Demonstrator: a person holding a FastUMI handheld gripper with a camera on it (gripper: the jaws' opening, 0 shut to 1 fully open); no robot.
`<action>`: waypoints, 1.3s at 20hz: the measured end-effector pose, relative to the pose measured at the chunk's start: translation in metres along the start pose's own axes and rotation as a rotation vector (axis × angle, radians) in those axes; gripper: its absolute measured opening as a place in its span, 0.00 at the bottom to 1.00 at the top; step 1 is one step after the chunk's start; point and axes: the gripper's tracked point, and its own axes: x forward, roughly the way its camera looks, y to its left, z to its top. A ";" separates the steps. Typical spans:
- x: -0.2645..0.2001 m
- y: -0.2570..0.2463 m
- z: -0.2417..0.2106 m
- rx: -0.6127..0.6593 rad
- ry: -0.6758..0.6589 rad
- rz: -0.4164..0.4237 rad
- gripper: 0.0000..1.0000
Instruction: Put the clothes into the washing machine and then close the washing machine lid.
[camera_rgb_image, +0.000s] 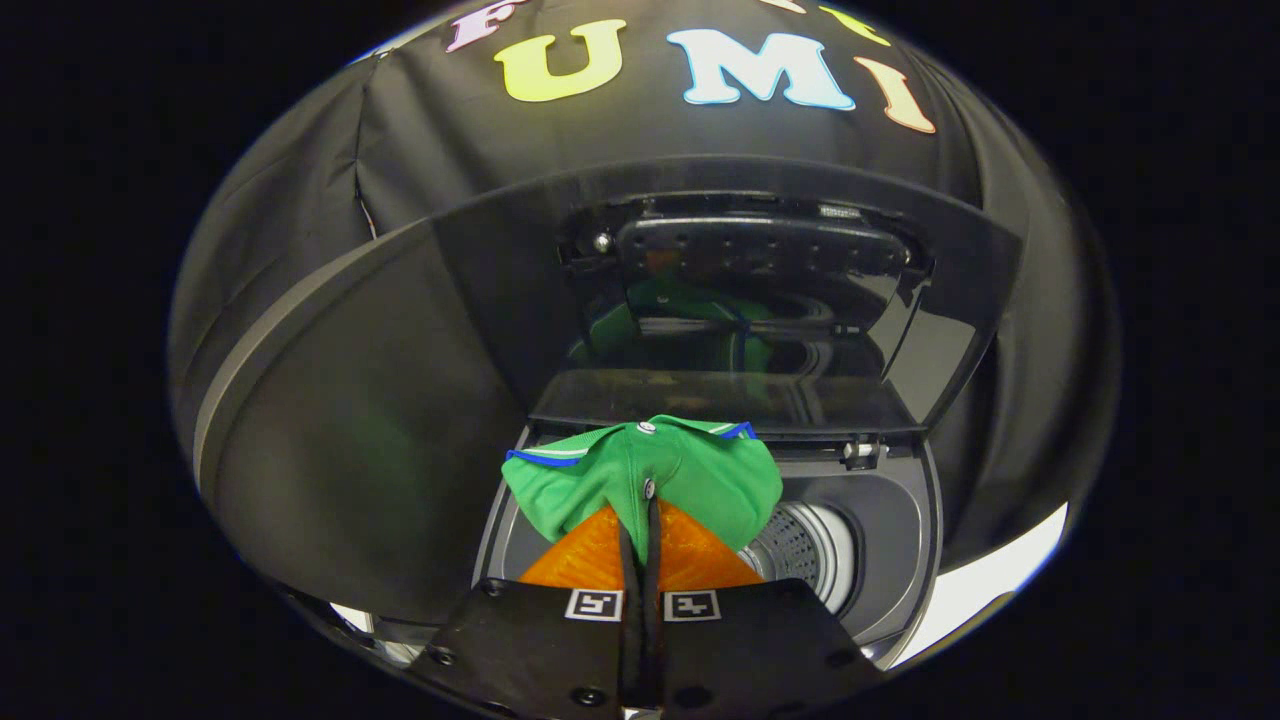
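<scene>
My gripper (647, 492) is shut on a green shirt (700, 480) with a blue-and-white collar trim, pinching the fabric between both fingers. The shirt hangs bunched from the fingertips, right above the open top of the washing machine (900, 520). Beyond and below the shirt, the perforated metal drum (805, 548) shows inside the tub. The machine's dark glossy lid (760, 300) stands raised behind the opening and reflects the green cloth.
The dark top panel of the washing machine (350, 450) spreads out beside the opening. The booth's black cloth wall (300, 170) rises behind the lid. A pale strip of floor or surface (1000, 580) shows past the machine's side.
</scene>
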 end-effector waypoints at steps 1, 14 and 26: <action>0.004 -0.002 -0.004 0.006 0.007 -0.010 0.01; 0.022 -0.015 -0.022 0.075 0.068 -0.046 0.03; 0.003 -0.028 -0.017 0.129 0.077 -0.048 0.98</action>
